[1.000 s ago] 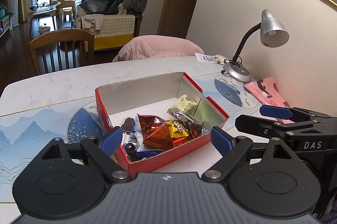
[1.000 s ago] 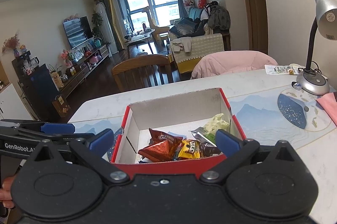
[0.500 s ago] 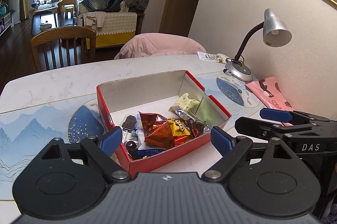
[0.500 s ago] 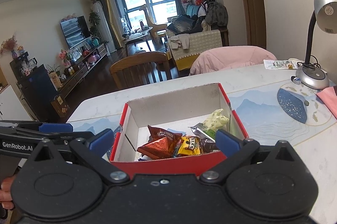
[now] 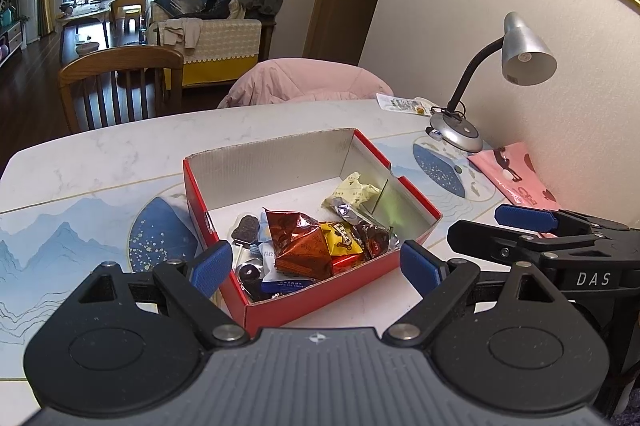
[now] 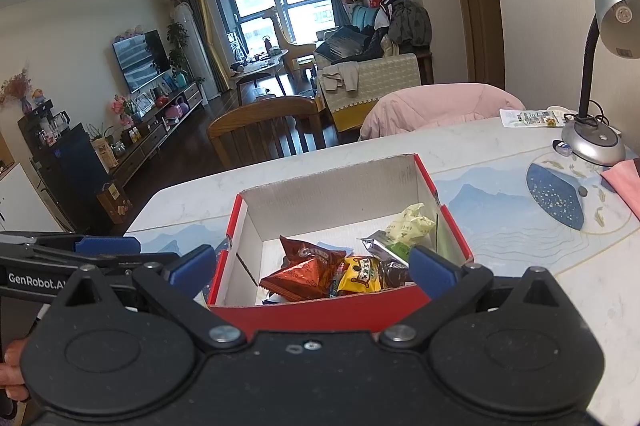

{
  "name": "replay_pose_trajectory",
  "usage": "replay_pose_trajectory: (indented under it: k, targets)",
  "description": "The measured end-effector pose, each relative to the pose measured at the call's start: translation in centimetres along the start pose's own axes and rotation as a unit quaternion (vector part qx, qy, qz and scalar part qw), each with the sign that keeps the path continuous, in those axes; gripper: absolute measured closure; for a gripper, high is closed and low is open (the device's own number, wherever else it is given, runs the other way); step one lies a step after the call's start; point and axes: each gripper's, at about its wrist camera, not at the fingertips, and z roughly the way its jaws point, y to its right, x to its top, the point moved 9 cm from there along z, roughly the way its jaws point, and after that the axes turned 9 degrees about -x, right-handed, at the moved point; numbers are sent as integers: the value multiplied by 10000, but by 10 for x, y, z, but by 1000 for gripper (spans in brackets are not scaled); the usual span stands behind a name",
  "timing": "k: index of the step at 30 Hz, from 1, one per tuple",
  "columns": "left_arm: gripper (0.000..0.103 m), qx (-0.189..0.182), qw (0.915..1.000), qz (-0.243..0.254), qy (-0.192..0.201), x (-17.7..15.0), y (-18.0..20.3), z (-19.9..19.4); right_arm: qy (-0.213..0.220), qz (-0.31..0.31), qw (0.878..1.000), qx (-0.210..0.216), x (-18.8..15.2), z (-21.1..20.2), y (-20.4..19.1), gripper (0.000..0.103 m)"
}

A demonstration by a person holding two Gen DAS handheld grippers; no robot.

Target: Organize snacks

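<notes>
A red cardboard box [image 5: 328, 296] [image 6: 320, 310] sits on the marble table and holds several wrapped snacks: a brown foil pack [image 5: 298, 244] [image 6: 308, 272], a yellow pack [image 5: 340, 240] [image 6: 360, 274], a pale yellow pack [image 5: 352, 192] [image 6: 410, 224] and dark cookies [image 5: 245, 228]. My left gripper [image 5: 316, 268] is open and empty, just in front of the box's near wall. My right gripper [image 6: 312, 266] is open and empty, also at the near wall; it shows at the right in the left wrist view [image 5: 524, 230].
A silver desk lamp [image 5: 520, 54] [image 6: 612, 22] stands at the back right by the wall. A pink bag [image 5: 516, 178] lies beside it. A flat packet [image 5: 404, 103] lies at the far edge. A wooden chair [image 5: 116, 82] and a pink-draped chair [image 5: 308, 80] stand behind the table.
Both grippers have drawn back and risen slightly from the box, so it sits a little farther away in both views. Both stay open; nothing in the box moved.
</notes>
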Motion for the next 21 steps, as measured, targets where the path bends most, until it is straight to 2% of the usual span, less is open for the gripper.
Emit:
replay_pose_trajectory:
  k: [21]
  targets:
    - [12, 39, 9999, -112, -95, -7, -5, 4, -62, 38, 10000, -31, -7, 3, -2, 0]
